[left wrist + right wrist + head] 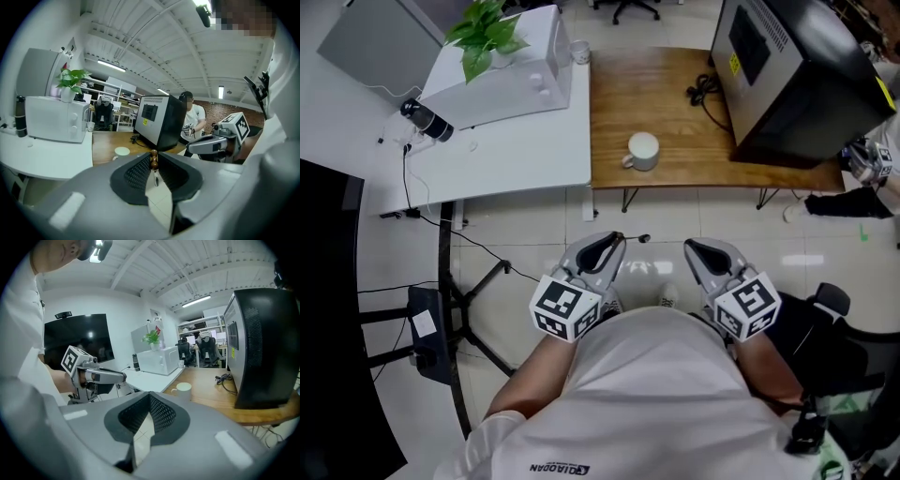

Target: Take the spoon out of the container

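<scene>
Head view: spoon [153, 158] clear of mug [642, 150].
Left claw [614, 241] clenched on spoon handle; right claw [695, 247] closed, empty; mug sits on wooden worktop [666, 98].

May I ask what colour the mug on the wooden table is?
White round mug; best in the head view.

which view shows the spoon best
The left gripper view: the spoon's brown knobbed end is close up there, pinched in the left gripper. The head view shows only a thin dark sliver sticking out past that gripper's tip. In the right gripper view the spoon can't be made out.
</scene>
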Action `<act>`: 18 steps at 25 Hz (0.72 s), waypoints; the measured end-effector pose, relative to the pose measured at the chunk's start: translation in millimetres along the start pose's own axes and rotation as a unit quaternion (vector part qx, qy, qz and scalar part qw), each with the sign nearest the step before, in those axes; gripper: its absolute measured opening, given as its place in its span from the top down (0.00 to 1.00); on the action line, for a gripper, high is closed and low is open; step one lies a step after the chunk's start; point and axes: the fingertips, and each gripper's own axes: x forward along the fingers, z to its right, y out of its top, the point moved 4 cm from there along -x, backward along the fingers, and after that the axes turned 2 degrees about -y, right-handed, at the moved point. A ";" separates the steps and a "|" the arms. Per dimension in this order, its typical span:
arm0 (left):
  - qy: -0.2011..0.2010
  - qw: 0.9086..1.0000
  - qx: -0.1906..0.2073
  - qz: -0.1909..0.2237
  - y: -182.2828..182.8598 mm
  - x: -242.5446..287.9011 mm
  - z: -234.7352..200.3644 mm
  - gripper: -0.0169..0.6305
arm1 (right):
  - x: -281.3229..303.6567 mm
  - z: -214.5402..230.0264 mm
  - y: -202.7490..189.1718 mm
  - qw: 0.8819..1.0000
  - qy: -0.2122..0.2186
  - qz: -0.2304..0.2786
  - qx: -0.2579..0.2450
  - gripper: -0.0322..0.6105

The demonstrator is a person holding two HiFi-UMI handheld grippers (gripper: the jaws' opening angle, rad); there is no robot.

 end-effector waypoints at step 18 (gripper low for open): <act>-0.027 1.000 0.009 -0.005 -7.0 -17.4 1.5 0.89 | -3.0 -28.3 -7.7 1.000 -0.018 -0.017 -0.007 0.94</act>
